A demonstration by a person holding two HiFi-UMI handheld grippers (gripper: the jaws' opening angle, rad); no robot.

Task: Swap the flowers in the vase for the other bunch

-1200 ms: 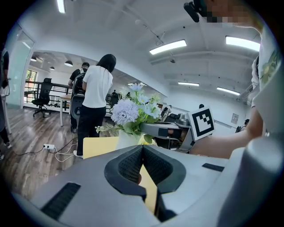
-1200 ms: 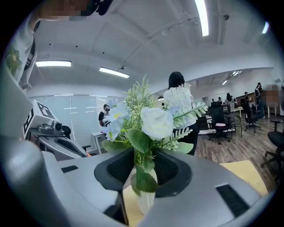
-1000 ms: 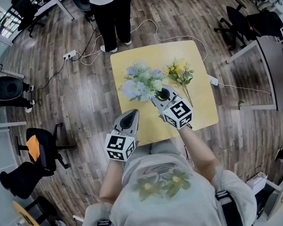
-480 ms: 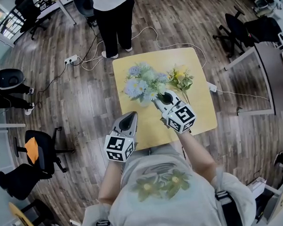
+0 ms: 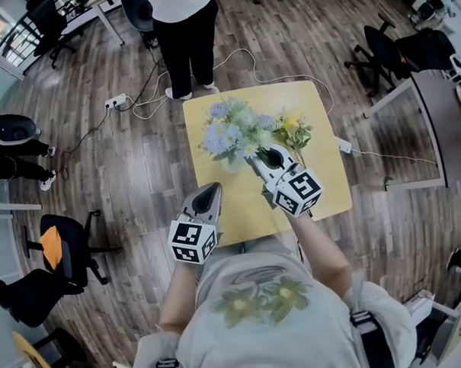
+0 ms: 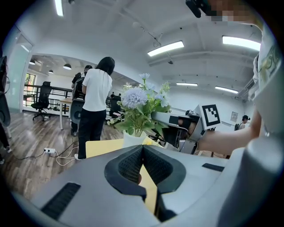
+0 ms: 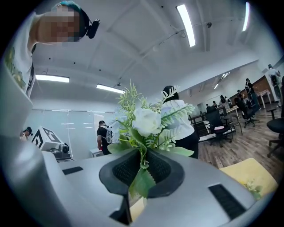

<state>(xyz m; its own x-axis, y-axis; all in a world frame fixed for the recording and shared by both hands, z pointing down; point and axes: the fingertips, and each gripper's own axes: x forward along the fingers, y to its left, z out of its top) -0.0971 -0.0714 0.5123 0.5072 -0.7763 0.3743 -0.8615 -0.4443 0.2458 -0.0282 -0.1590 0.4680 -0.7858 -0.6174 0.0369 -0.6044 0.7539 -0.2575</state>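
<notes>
A blue and white bunch (image 5: 234, 130) stands over a white vase (image 6: 132, 138) on the yellow table (image 5: 322, 183). My right gripper (image 5: 255, 161) is shut on its stems low down, from the near side; a white rose (image 7: 146, 120) and green leaves rise straight out of the jaws in the right gripper view. The other bunch, yellow flowers (image 5: 293, 129), lies flat on the table just right of it. My left gripper (image 5: 209, 194) hovers shut and empty at the table's near left edge, pointing at the vase.
A person in black trousers (image 5: 180, 37) stands at the table's far edge. Cables and a power strip (image 5: 116, 100) lie on the wood floor at far left, another strip (image 5: 345, 145) by the table's right edge. Office chairs (image 5: 396, 46) stand around.
My right gripper has risen a little with the blue and white bunch in its jaws. The left gripper has stayed where it was.
</notes>
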